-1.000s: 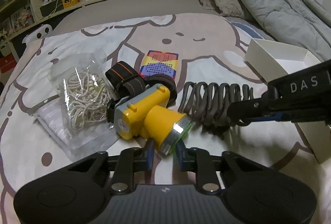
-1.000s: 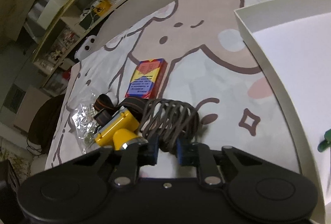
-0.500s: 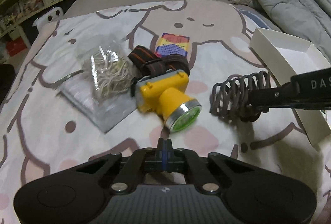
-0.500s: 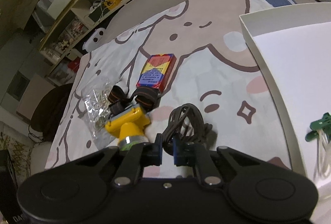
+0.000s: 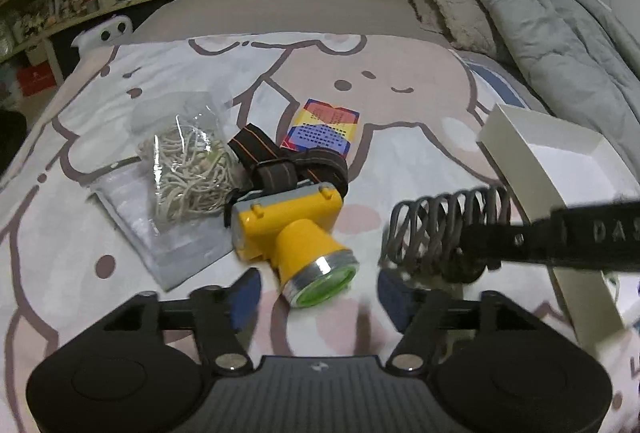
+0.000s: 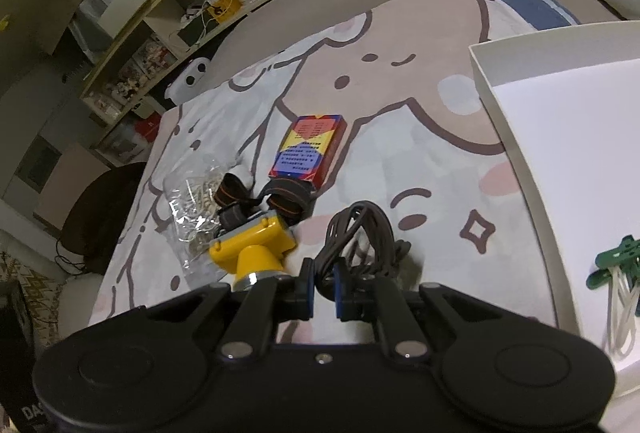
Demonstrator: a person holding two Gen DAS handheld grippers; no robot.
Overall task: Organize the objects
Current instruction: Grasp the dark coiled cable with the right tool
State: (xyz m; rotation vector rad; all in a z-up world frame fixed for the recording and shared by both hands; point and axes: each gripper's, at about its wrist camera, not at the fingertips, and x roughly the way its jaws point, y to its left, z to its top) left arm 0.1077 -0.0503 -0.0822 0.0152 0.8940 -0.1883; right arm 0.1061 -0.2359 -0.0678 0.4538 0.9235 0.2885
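A yellow headlamp (image 5: 294, 229) with a dark strap lies on the bed sheet, lens toward me; it also shows in the right wrist view (image 6: 256, 247). My left gripper (image 5: 318, 299) is open, its fingers on either side of the lens, just short of it. My right gripper (image 6: 323, 291) is shut on a dark coiled cable (image 6: 360, 237), held just above the sheet; the cable (image 5: 444, 229) and the right gripper's arm show at the right of the left wrist view. A white open box (image 6: 516, 137) stands to the right.
A clear bag of pale rubber bands (image 5: 188, 169) lies left of the headlamp on a flat plastic pouch (image 5: 176, 253). A colourful card box (image 5: 324, 127) lies behind it. The white box holds a green clip (image 6: 616, 261). A grey duvet (image 5: 560, 33) is at the back right.
My left gripper let go of the headlamp, shut while drawn back, and now is open wide near the lens. My right gripper has lifted the cable and drawn it toward the box.
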